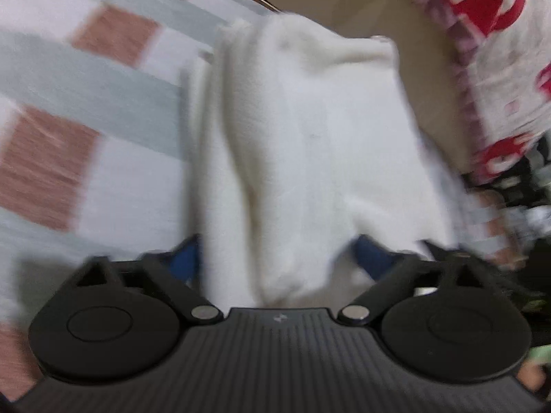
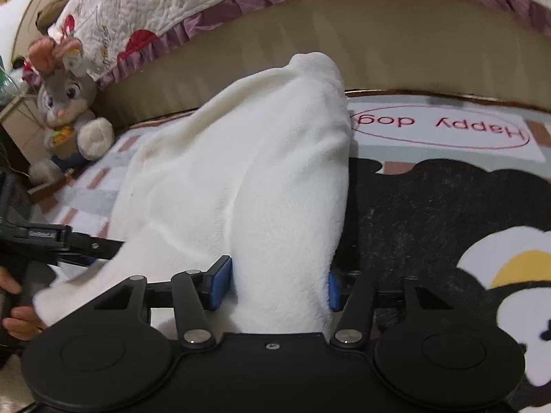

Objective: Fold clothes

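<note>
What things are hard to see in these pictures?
- Left wrist view: motion blur smears the checked rug; the white garment hides the left claw tips.
- Right wrist view: the garment covers the right claw's grip and part of the rug's lettering.

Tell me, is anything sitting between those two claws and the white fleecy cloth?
Nothing visible. The white fleece garment already runs between the blue pads of the right gripper, and in the blurred left view it likewise lies between the fingers of the left gripper.
</note>
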Demonstrator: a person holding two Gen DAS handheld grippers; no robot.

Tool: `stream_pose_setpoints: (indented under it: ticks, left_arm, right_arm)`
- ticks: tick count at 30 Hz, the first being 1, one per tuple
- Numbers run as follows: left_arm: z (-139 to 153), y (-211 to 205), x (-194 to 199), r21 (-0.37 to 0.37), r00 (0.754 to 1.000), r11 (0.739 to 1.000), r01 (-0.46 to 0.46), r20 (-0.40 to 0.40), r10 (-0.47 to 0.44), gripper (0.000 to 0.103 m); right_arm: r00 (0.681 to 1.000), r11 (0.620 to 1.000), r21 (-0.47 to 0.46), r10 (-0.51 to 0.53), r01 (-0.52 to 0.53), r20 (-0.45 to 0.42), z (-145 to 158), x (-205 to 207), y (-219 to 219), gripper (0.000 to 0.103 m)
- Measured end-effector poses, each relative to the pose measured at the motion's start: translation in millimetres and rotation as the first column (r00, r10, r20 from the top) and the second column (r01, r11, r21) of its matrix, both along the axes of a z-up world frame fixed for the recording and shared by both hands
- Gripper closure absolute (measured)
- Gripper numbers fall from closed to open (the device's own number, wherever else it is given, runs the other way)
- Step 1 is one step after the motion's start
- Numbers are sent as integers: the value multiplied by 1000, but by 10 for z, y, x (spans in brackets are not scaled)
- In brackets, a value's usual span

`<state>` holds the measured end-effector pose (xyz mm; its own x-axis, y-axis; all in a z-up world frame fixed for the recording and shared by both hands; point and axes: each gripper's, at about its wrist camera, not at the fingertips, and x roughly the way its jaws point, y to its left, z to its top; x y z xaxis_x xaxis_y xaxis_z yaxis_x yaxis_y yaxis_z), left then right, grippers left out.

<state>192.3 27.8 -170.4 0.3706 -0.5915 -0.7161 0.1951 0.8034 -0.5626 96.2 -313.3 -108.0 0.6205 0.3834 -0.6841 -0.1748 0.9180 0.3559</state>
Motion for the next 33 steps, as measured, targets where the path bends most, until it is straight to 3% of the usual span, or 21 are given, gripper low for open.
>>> stream_pose_setpoints:
  ticks: [2, 4, 5, 7, 12, 13, 14, 16, 17, 18, 21, 27, 31, 33]
  left_arm:
    - [21, -37, -19, -6, 1000, 1000, 14, 25, -14, 54]
    - [41, -74, -37, -12, 998, 1000, 28, 49, -27, 58]
    - [51, -93, -47, -15, 998, 999, 35, 62, -34, 59]
    - [88, -153, -78, 19, 994, 999, 45, 96, -47, 59]
    - [120, -147, -61, 10, 994, 1000, 23, 104, -24, 59]
    - [153, -154, -81, 15, 993, 1000, 20, 119, -22, 59]
    - [185, -160, -100, 20, 991, 1000, 16, 133, -19, 60]
    - [250, -173, -139, 31, 987, 999, 9, 162, -14, 61]
    - [283, -179, -158, 36, 984, 999, 5, 176, -11, 61]
    - [315, -185, -177, 41, 982, 999, 1, 190, -9, 61]
    - [413, -204, -235, 56, 972, 998, -11, 233, -2, 63]
    - [608, -242, -351, 83, 948, 996, -37, 317, 9, 63]
    - [743, -245, -441, 100, 929, 993, -60, 369, 19, 63]
    - [814, -111, -515, 74, 930, 993, -92, 363, 60, 63]
  right_arm:
    - [1000, 1000, 26, 1, 0, -18, -42, 36, -41, 37]
    - [999, 999, 43, 3, -1, -36, -107, 112, -89, 29]
    - [999, 999, 43, 4, -2, -42, -142, 163, -109, 21]
    - [998, 997, 71, 5, -1, -61, -226, 292, -159, 15]
    - [984, 951, 309, 45, 10, -170, -454, 572, -252, 13]
    - [986, 957, 288, 73, -28, -148, -412, 571, -204, 17]
    - [988, 967, 242, 107, -76, -115, -346, 557, -138, 29]
    - [985, 974, 172, 161, -149, -57, -207, 515, -53, 43]
    - [986, 973, 168, 164, -156, -34, -132, 476, -42, 46]
    - [986, 973, 167, 164, -160, -10, -56, 434, -30, 47]
    - [981, 983, 6, 182, -183, 73, 197, 274, 201, 49]
    - [952, 975, -132, 206, -179, 225, 678, 77, 468, 49]
    - [933, 967, -150, 241, -207, 268, 837, 33, 531, 49]
    - [920, 959, -150, 276, -242, 277, 900, 19, 613, 49]
